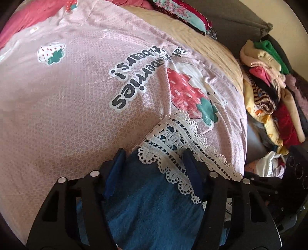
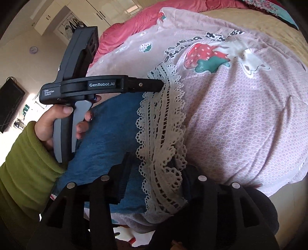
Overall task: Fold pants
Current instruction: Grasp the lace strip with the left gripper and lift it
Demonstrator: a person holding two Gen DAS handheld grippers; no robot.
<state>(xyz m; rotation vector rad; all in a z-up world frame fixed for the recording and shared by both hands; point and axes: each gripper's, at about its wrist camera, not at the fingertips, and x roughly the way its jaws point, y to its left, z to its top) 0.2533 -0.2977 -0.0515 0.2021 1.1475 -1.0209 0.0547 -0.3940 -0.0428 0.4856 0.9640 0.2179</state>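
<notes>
The blue denim pants with a white lace hem lie on a pink strawberry-print sheet. My left gripper straddles the hem with its jaws apart, the cloth between the blue pads. In the right wrist view the pants and lace hem run up the middle. My right gripper has its fingers apart around the hem's near end. The left gripper reaches the hem's far end, held by a hand in a green sleeve.
A pile of folded clothes sits to the right of the bed. Patterned bedding and a red blanket lie at the far side. A beige cover shows beyond the sheet. A dark screen hangs on the left wall.
</notes>
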